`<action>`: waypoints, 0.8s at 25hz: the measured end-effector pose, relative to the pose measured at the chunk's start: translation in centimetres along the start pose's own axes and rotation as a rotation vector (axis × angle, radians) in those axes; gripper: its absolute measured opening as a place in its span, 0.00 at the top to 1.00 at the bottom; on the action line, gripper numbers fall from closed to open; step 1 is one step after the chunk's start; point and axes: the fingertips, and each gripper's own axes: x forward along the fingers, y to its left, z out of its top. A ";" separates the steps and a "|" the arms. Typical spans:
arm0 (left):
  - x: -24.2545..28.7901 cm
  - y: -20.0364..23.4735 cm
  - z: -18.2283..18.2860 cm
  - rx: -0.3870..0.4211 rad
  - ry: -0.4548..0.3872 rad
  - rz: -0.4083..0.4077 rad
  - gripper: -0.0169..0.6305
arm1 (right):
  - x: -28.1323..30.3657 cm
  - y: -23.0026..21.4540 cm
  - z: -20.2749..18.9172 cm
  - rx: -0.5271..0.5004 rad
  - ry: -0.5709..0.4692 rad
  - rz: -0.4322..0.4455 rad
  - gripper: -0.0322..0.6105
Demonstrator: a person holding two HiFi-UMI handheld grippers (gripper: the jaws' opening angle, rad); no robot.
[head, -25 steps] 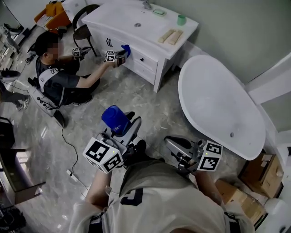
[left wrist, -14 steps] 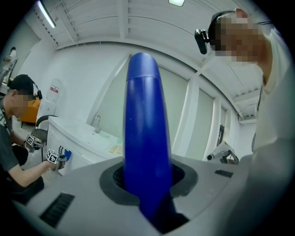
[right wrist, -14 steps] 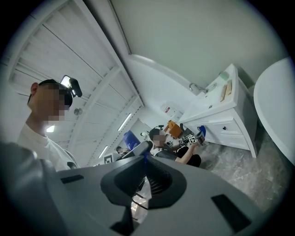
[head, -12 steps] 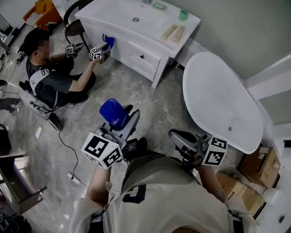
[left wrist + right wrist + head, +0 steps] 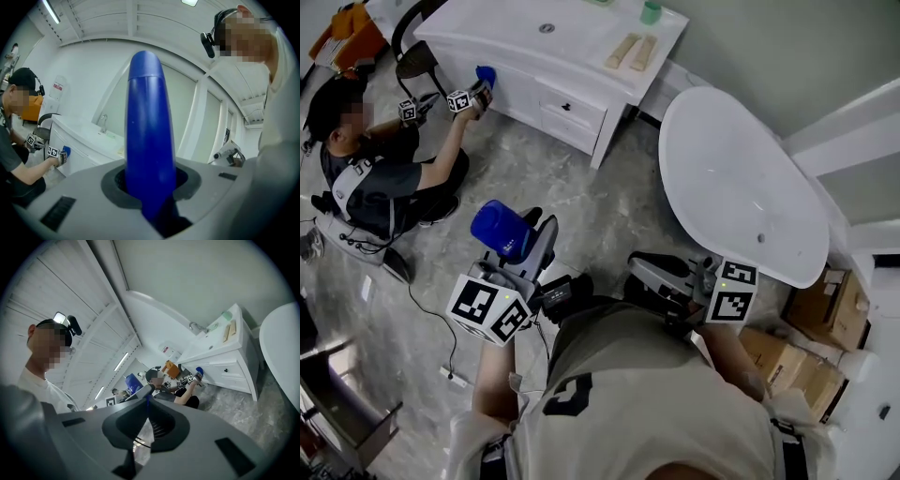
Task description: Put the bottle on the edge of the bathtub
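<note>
Jaws of the left hand-held gripper (image 5: pixel 532 246) are clamped on the lower body of the blue bottle (image 5: pixel 500 229), which stands roughly upright, probably so it can be set down standing. The right hand-held gripper (image 5: pixel 654 274) has its jaws together with nothing between them, seemingly spare for now. The white bathtub (image 5: pixel 675 187) lies ahead and to the right of the loaded hand-held gripper, well apart, and nearer the empty one. Only bare floor lies between. The vanity counter (image 5: pixel 572 47) and a seated person (image 5: pixel 375 178) sit off ahead-left, clear of that path. Cardboard boxes (image 5: pixel 825 309) crowd the tub's near end.
</note>
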 end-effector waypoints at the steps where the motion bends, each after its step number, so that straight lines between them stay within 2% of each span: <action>1: 0.5 0.2 0.1 -0.003 0.000 0.003 0.73 | 0.0 -0.3 0.2 0.005 0.005 0.000 0.90; 5: 1.9 0.6 0.8 -0.014 0.001 -0.006 0.73 | -0.5 -1.0 0.8 0.028 0.012 -0.008 0.90; 12: 2.3 -0.4 3.5 0.022 -0.060 0.008 0.73 | -0.2 -0.5 2.0 0.010 0.033 0.067 0.90; 17: 1.2 -0.7 3.0 -0.024 -0.066 0.034 0.73 | -0.1 -0.5 2.1 0.001 0.032 0.092 0.90; 20: 3.4 -0.9 2.3 -0.030 -0.045 0.052 0.73 | -0.8 -2.4 3.6 0.019 0.016 0.112 0.90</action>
